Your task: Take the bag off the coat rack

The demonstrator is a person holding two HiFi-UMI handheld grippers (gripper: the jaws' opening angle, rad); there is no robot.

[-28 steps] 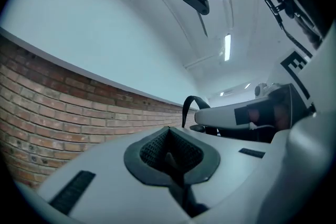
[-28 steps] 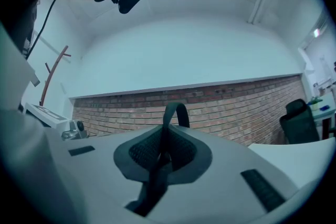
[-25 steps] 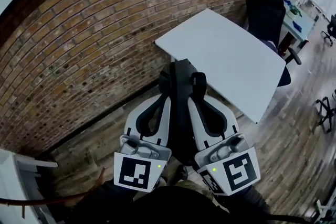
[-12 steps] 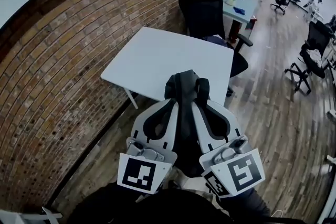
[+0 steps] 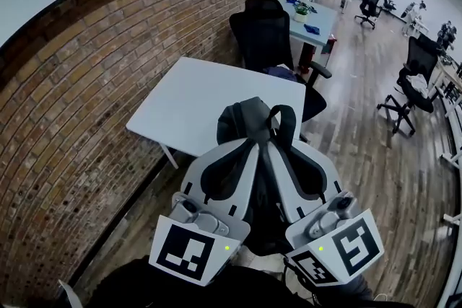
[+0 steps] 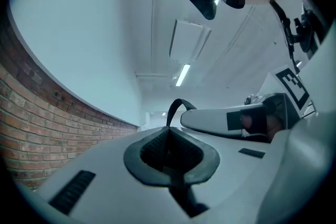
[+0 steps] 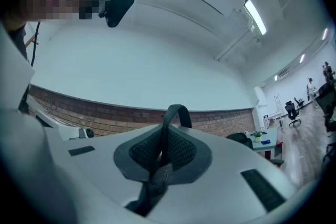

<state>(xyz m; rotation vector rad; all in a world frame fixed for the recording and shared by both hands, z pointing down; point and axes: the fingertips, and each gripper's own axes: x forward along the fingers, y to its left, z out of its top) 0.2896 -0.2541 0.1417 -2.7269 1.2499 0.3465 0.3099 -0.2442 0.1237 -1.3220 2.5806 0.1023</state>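
A dark grey bag [image 5: 244, 122] with black straps hangs between my two grippers in the head view, in front of the white table [image 5: 188, 101]. My left gripper [image 5: 247, 146] is shut on a black strap [image 6: 175, 108] that loops up past its mesh pads. My right gripper [image 5: 273, 148] is shut on another strap [image 7: 177, 113] in the same way. The bag's lower part is hidden behind the gripper bodies. In the left gripper view the right gripper [image 6: 236, 119] lies close alongside. No coat rack is in view.
A brick wall [image 5: 79, 97] runs along the left. A black office chair [image 5: 268, 29] stands behind the table, and a pale desk with a plant [image 5: 307, 11] stands further back. More chairs [image 5: 413, 72] stand on the wooden floor [image 5: 361, 155] at the right.
Both grippers have carried the bag up and away from the white rack that showed at the lower left. The view has swung right, so the table lies further left under the bag.
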